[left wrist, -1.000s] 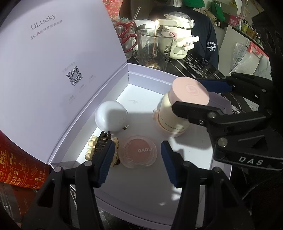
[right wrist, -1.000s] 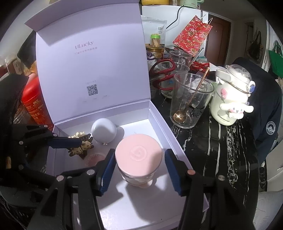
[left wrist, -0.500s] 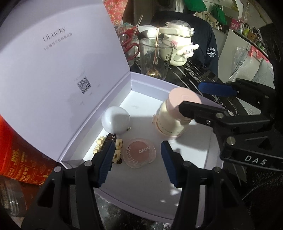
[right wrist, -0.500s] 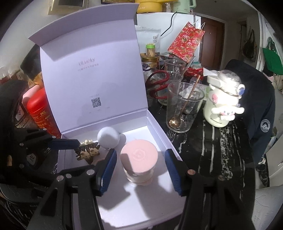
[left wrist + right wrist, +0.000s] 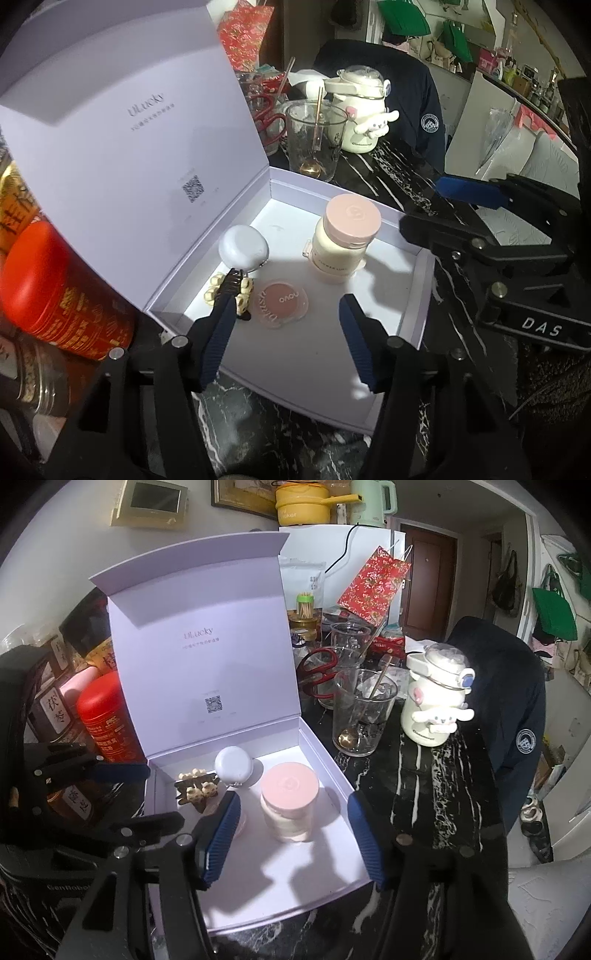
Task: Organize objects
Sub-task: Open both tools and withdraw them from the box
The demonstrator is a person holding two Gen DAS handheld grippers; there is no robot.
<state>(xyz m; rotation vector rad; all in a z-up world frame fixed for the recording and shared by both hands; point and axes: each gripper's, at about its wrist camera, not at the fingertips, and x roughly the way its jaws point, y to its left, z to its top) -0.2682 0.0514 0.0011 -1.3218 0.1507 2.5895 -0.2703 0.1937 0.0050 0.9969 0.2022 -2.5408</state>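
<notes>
An open white box [image 5: 413,306] [image 5: 325,746] with its lid raised holds a pink-lidded cream jar [image 5: 345,236] [image 5: 290,805], a white egg-shaped case [image 5: 243,248] [image 5: 233,765], a round pink blush compact [image 5: 282,301] and a hair clip with small cream figures [image 5: 229,291] [image 5: 197,788]. My left gripper [image 5: 290,341] is open and empty above the box's near side. My right gripper [image 5: 293,840] is open and empty, pulled back from the jar, its fingers wide on either side of it.
A red tin [image 5: 55,288] [image 5: 105,716] stands left of the box. A glass with a spoon [image 5: 314,142] [image 5: 362,712], a white character bottle [image 5: 360,114] [image 5: 434,698], red scissors [image 5: 319,668] and a red gift bag [image 5: 373,585] crowd the black marble table behind.
Both grippers have drawn back and up from the box. The right gripper has left the jar standing in the box. The box contents have not moved.
</notes>
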